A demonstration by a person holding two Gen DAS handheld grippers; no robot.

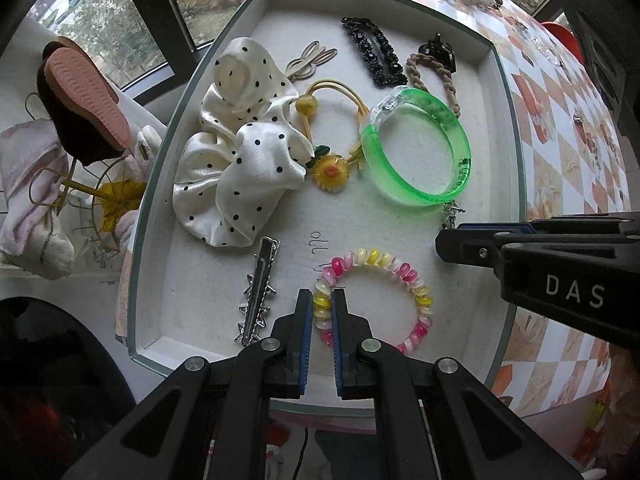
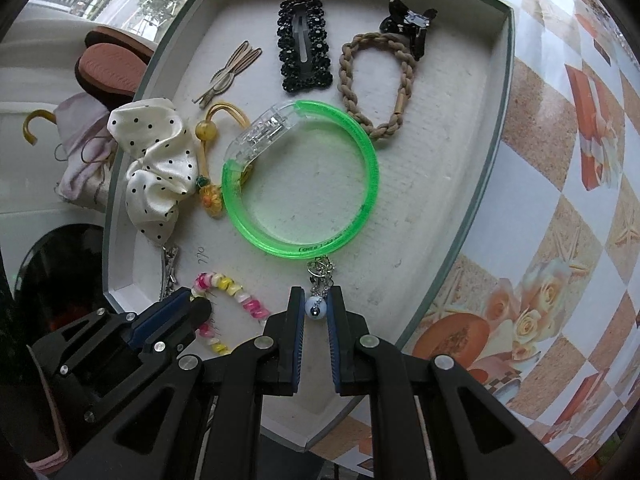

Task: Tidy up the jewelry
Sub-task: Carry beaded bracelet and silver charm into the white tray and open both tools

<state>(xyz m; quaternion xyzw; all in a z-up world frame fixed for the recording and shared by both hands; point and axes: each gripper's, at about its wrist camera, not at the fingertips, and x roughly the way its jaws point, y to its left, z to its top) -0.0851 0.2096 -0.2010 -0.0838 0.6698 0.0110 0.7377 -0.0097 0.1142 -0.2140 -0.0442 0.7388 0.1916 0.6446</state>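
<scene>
A white tray (image 1: 400, 236) (image 2: 424, 200) holds the jewelry. My left gripper (image 1: 322, 298) (image 2: 200, 306) points down at the tray's near side and is shut on a pink and yellow spiral hair tie (image 1: 404, 272) (image 2: 250, 304). My right gripper (image 2: 316, 296) (image 1: 442, 240) is shut on the white and blue bead (image 2: 314, 306) of a silver chain charm (image 2: 320, 270) (image 1: 450, 212), which hangs just below a green bangle (image 1: 400, 196) (image 2: 372, 172). A dotted white scrunchie (image 1: 240, 160) (image 2: 156, 160) lies at the left of the tray.
Also in the tray: a silver star clip (image 1: 256, 288), a yellow flower tie (image 1: 330, 172), a black snap clip (image 2: 306, 44), a braided tan tie (image 2: 404, 76) and a black claw clip (image 2: 412, 24). A checked floral tablecloth (image 2: 540, 240) lies to the right. Slippers (image 1: 84, 100) lie left.
</scene>
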